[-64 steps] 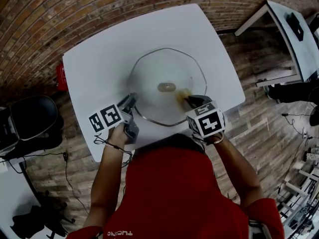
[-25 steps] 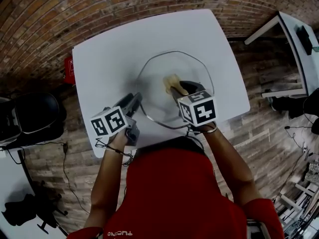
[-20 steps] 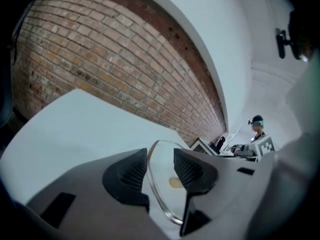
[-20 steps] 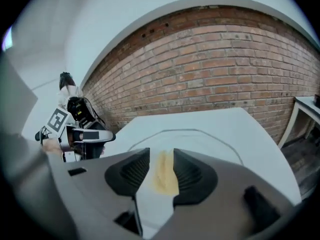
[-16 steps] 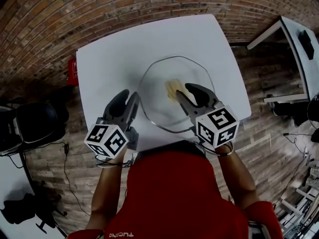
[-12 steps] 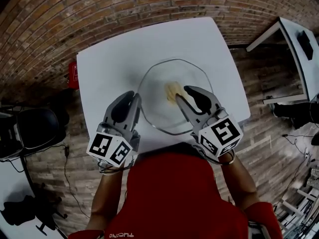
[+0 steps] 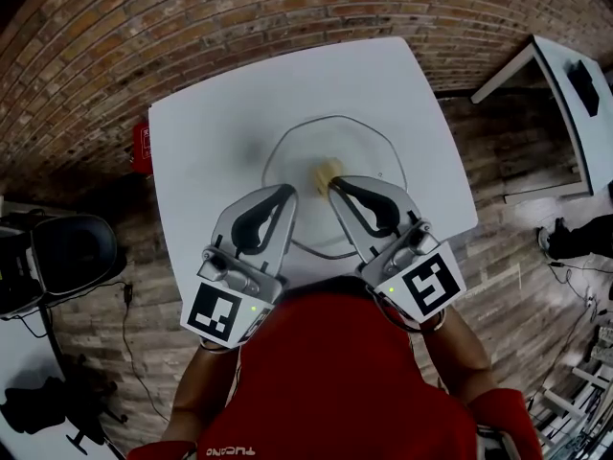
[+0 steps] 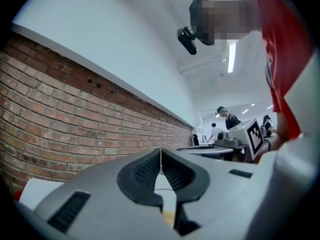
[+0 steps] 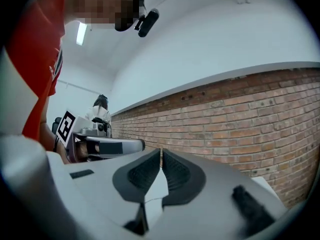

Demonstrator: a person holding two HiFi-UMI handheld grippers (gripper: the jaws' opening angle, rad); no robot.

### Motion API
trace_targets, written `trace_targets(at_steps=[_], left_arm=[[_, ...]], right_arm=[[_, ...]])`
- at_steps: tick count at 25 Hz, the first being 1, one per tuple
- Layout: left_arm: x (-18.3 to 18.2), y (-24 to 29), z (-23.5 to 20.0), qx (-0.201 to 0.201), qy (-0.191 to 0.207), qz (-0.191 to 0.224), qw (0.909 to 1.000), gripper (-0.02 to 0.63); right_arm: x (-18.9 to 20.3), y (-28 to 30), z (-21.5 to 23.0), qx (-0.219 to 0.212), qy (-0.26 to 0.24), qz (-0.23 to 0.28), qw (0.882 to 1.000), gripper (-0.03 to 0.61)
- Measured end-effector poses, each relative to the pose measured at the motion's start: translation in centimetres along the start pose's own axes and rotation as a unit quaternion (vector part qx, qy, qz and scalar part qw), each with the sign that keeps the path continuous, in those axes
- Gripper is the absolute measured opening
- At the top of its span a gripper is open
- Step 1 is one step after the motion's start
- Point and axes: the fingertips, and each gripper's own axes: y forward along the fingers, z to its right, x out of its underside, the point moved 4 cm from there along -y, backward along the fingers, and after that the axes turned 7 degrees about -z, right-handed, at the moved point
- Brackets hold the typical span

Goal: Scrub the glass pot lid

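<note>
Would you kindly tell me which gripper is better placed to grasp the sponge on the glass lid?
Right, probably: from the head view, the right gripper points beside the sponge on the glass lid; the left gripper is farther off. Both are shut, empty.

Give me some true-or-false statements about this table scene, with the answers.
1. The glass lid lies on the white table. True.
2. The right gripper holds the sponge. False: its jaws have just been closing with nothing between them; the sponge lies on the lid.
3. The left gripper is shut and empty. True.
4. The wall behind the table is tiled. False: it is a brick wall.
</note>
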Motion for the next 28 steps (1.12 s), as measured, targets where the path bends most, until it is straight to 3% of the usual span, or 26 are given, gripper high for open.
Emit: trace_targets(at_steps=[16,28], left_arm=[[-1.0,-0.4,1.4,0.008,0.006,0.011,0.9999,0.017],[-1.2,-0.4,1.5,0.009,-0.006,0.022,0.9997,0.017]], right_arm=[[-2.1,-0.7,-2.0,0.005,-0.014,0.038,0.999,0.029],[-1.8,-1.2,-1.6,0.012,-0.014,0.027,0.999,0.028]])
